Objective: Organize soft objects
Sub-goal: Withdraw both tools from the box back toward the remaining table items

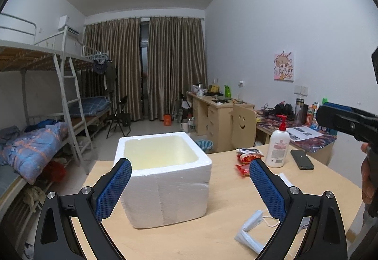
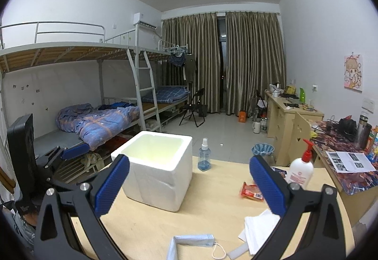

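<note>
A white foam box stands open and empty on the wooden table. A folded face mask lies near the front edge. White tissue lies beside it. Red snack packets lie to the right of the box. My left gripper is open and empty, held above the table with the box between its fingers in view. My right gripper is open and empty, above the mask and tissue.
A white lotion pump bottle and a black phone sit at the table's right. A small blue spray bottle stands behind the box. Bunk beds are at the left, desks at the right.
</note>
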Available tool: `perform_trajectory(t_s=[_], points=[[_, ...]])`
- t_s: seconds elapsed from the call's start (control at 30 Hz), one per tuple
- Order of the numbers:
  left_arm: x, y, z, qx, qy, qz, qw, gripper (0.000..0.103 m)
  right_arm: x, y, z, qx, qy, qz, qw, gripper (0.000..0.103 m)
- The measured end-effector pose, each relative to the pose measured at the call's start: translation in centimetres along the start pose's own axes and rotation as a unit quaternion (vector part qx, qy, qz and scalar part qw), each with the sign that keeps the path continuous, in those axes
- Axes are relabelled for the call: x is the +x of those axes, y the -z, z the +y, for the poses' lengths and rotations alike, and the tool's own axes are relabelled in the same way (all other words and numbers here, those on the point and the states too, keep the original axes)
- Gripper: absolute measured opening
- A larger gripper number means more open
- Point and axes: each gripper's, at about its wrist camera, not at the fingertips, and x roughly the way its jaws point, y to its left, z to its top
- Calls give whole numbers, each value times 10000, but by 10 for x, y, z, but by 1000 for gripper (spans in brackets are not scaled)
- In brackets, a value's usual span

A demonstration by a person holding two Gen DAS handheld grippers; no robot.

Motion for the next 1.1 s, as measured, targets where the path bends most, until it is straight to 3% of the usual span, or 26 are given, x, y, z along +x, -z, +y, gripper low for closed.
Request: perform_trajectory(t_s=[0.5, 0.8, 1.1], points=[[-7, 11, -18, -312, 390, 41, 9987, 100, -43, 33, -19, 67, 203, -392, 9990, 103], [-11, 23, -39, -57, 452, -10, 9990, 100, -64, 51, -22, 163, 416, -671, 9967, 103], [-5, 38, -53, 40, 657, 97, 9978, 100, -75, 69, -31, 342, 527, -632, 9960, 103]])
